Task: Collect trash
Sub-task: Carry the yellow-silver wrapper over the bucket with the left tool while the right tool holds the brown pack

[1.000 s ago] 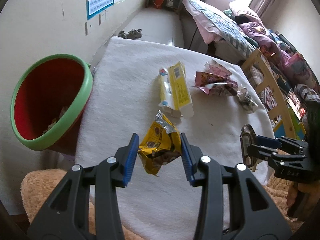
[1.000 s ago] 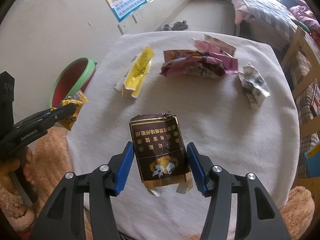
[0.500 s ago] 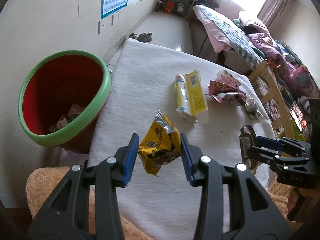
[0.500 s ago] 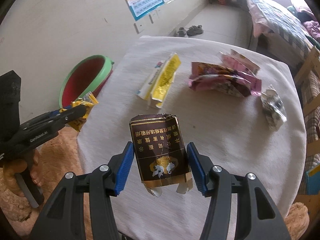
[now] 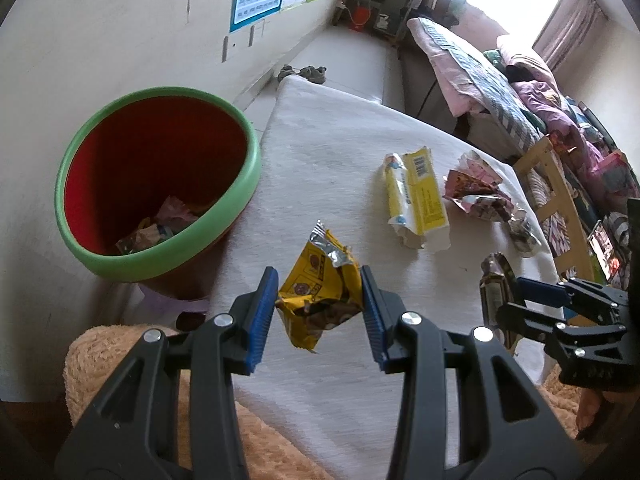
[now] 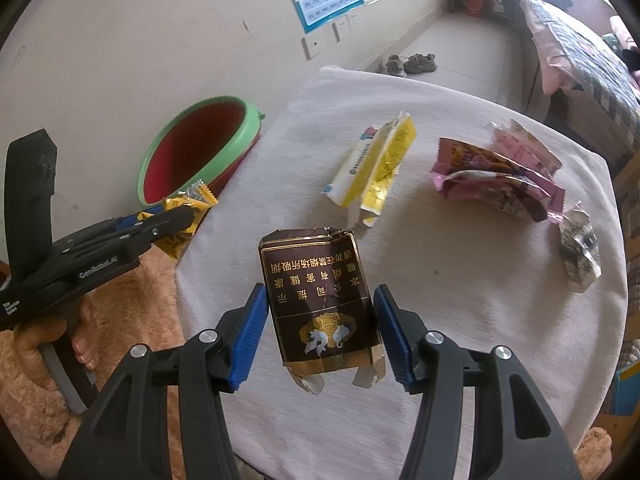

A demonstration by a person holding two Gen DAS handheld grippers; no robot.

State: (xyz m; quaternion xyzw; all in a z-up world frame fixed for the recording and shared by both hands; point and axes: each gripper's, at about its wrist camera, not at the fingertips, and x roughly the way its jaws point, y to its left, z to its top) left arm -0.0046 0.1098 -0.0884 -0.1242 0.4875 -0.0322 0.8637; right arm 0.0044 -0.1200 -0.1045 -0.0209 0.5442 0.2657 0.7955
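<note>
My left gripper (image 5: pixel 318 312) is shut on a crumpled yellow snack wrapper (image 5: pixel 320 284) above the table's near left edge, to the right of the red bin with a green rim (image 5: pixel 240 184). The bin holds some wrappers. My right gripper (image 6: pixel 320 332) is shut on a dark brown cigarette pack (image 6: pixel 320 292), held over the white-clothed round table (image 6: pixel 460 300). The left gripper with its wrapper also shows in the right wrist view (image 6: pixel 176 224), and the bin stands beyond it (image 6: pixel 192 148). The right gripper shows in the left wrist view (image 5: pixel 516 304).
On the table lie a yellow and white carton (image 5: pixel 418 200), pink snack bags (image 5: pixel 476 192) and a small crumpled grey wrapper (image 6: pixel 580 248). A fuzzy tan cushion (image 5: pixel 120 360) lies under the near edge. A bed and a wooden chair stand at the right; the wall is at the left.
Both grippers have shifted left toward the bin, each keeping its hold. The bin now shows larger and more of its inside.
</note>
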